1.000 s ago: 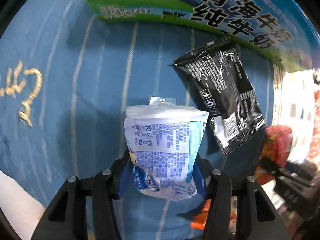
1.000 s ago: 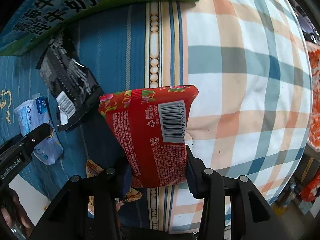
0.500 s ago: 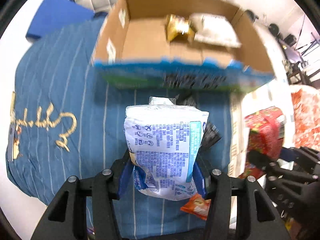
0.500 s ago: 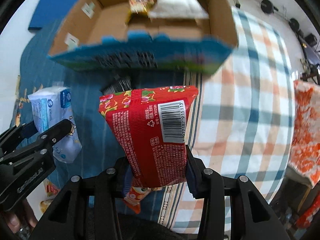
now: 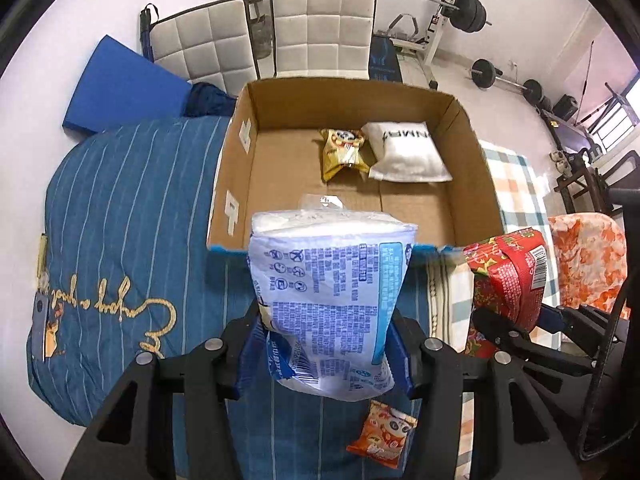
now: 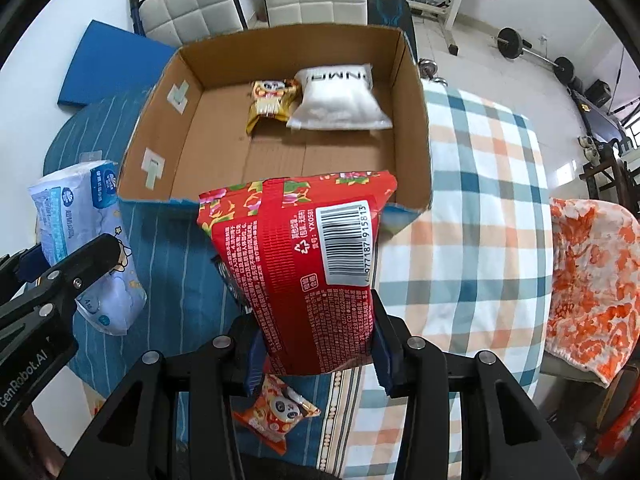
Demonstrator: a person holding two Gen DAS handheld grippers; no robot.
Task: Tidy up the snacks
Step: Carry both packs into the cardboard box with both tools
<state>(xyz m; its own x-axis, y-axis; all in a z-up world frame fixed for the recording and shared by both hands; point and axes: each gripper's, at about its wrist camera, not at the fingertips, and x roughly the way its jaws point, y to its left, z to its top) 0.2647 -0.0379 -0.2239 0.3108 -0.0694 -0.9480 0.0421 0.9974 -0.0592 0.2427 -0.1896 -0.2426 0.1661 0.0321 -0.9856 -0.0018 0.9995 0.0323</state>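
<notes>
My left gripper [image 5: 324, 344] is shut on a white and blue packet [image 5: 328, 292], held up before the near wall of an open cardboard box [image 5: 236, 168]. My right gripper [image 6: 316, 348] is shut on a red snack bag [image 6: 304, 264], also raised in front of the box [image 6: 416, 92]. Inside the box lie a yellow snack pack [image 6: 270, 100] and a white pouch [image 6: 340, 100]. The red bag [image 5: 508, 276] shows at the right of the left wrist view. A small orange panda snack [image 6: 276, 412] lies on the cloth below the grippers, and a black packet [image 6: 226, 276] peeks out behind the red bag.
The box rests on a blue striped cloth [image 5: 120, 208] next to a checked cloth [image 6: 480, 208]. Two white padded chairs [image 5: 320, 28] stand behind it, with gym weights [image 5: 468, 12] further back. An orange patterned cloth [image 6: 592, 280] hangs at the right.
Both grippers have risen and pulled back with their packets. The view went from close over the cloth and black packet to looking down into the open box.
</notes>
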